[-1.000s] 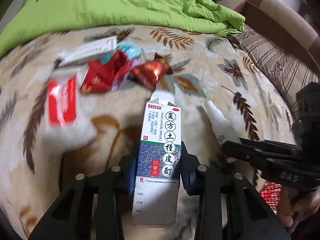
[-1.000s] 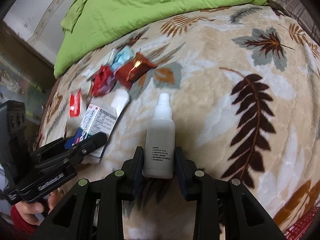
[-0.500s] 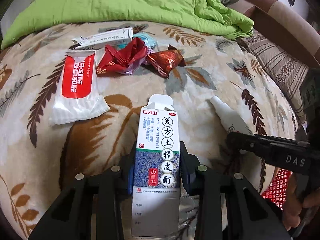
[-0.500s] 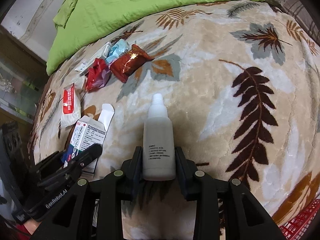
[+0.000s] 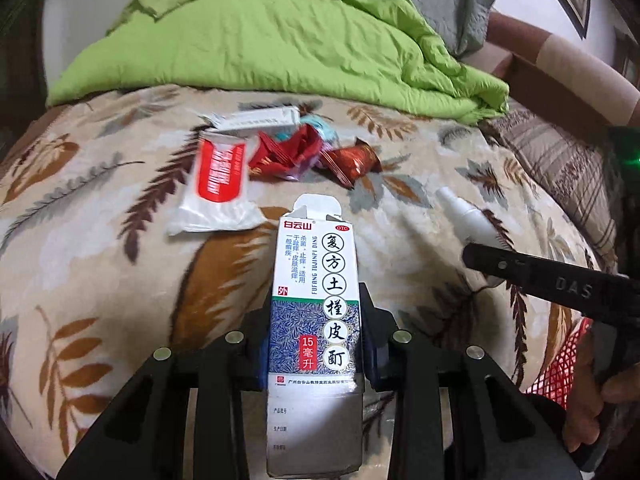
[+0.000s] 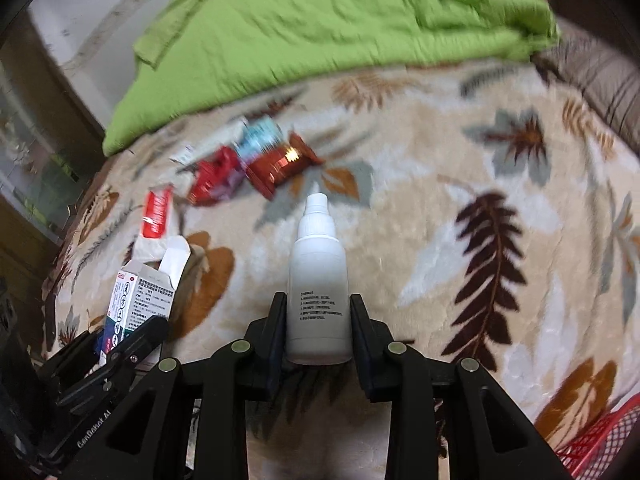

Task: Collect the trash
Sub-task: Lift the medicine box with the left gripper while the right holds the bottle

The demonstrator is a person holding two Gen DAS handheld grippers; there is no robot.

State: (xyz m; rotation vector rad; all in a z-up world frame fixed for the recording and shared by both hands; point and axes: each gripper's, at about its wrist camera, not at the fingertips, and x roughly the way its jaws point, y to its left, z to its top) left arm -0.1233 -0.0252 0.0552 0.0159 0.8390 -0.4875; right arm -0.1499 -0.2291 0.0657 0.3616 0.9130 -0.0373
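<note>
Leaf-patterned bedding point(image 5: 100, 280) covers the bed, with a green quilt point(image 5: 280, 40) bunched at its far end.

Held above it, the box point(image 5: 316, 320) sits pinched between the jaws of the left gripper point(image 5: 316, 340), its top flap open and most of its length sticking out past the pads. The bottle point(image 6: 318, 280) is gripped low on its body by the right gripper point(image 6: 318, 328), cap pointing away. Both claws are narrow, each shut on its item.

Farther out, the rest of the trash lies loose on the bedding: a red-and-white sachet point(image 5: 218, 188), crumpled red wrappers point(image 5: 288, 152), a shiny red wrapper point(image 5: 352, 160), a blue wrapper point(image 6: 258, 138) and a long white box point(image 5: 256, 118). A red mesh basket point(image 6: 600, 432) shows at the near right edge, probably the bin.

Risks, as I judge them: the box is thin card, so a hard squeeze could crush it and it may slip out. The bottle is smooth and round; held only near its base, it could pivot or slide free on a quick swing. The two grippers are close together, so crossing toward the basket could knock them.
</note>
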